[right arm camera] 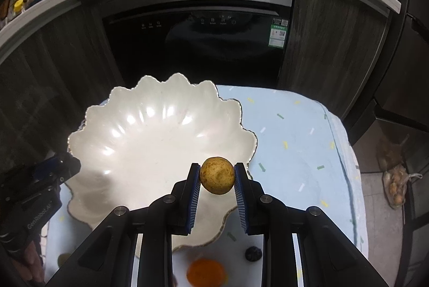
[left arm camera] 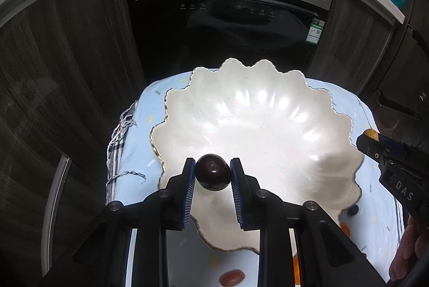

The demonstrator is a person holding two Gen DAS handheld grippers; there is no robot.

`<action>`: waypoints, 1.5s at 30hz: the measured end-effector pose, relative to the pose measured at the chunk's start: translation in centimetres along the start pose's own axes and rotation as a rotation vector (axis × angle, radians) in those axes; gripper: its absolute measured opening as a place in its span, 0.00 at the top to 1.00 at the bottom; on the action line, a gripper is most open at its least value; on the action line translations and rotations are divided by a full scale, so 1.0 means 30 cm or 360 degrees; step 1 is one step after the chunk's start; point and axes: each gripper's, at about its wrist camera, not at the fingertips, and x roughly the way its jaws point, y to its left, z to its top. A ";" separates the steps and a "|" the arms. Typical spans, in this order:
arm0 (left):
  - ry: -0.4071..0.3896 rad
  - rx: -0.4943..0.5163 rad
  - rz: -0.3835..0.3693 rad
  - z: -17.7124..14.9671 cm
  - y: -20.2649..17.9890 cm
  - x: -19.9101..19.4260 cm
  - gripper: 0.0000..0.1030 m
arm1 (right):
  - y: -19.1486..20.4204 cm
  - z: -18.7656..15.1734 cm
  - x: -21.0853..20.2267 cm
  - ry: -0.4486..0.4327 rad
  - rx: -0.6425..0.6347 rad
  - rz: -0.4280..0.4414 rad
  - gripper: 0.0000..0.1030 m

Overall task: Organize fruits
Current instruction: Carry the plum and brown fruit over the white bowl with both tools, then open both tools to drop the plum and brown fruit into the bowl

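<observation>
Left wrist view has the left gripper closed on a dark plum-coloured fruit, pinched at its widest part between the blue pads, right at the fingertips. The fruit hangs over the near side of the white scalloped bowl, which spreads out ahead of the jaws and is bare of fruit where it shows. In the right wrist view the right gripper is closed the same way on a yellow-brown speckled fruit, above the bowl's near right rim, with the bowl ahead and to its left.

The step in hand looks like delivery of both fruits into the bowl. To do it well, each gripper should probably go lower and further over the hollow before letting go, so that a round fruit rolls toward the middle rather than bouncing off the fluted rim onto the light blue cloth. Opening gently matters, as both grips sit at the very tips.

The dark fruit is slightly egg-shaped, its long axis lying roughly across the jaws, tilted down to the right. The speckled fruit is near round, with no clear axis. Behind the grippers, an orange fruit and a dark berry lie on the cloth.
</observation>
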 end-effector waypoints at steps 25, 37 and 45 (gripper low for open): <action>0.0002 -0.0067 0.0097 0.033 0.060 0.031 0.36 | 0.042 0.047 0.071 0.0022 -0.0051 -0.0097 0.47; -0.0055 -0.0101 0.0115 0.050 0.053 -0.033 0.22 | 0.019 0.061 0.020 -0.0014 -0.0001 -0.0104 0.47; -0.0078 -0.0098 0.0094 0.043 0.032 -0.086 0.20 | -0.004 0.056 -0.051 -0.0073 0.0003 -0.0128 0.47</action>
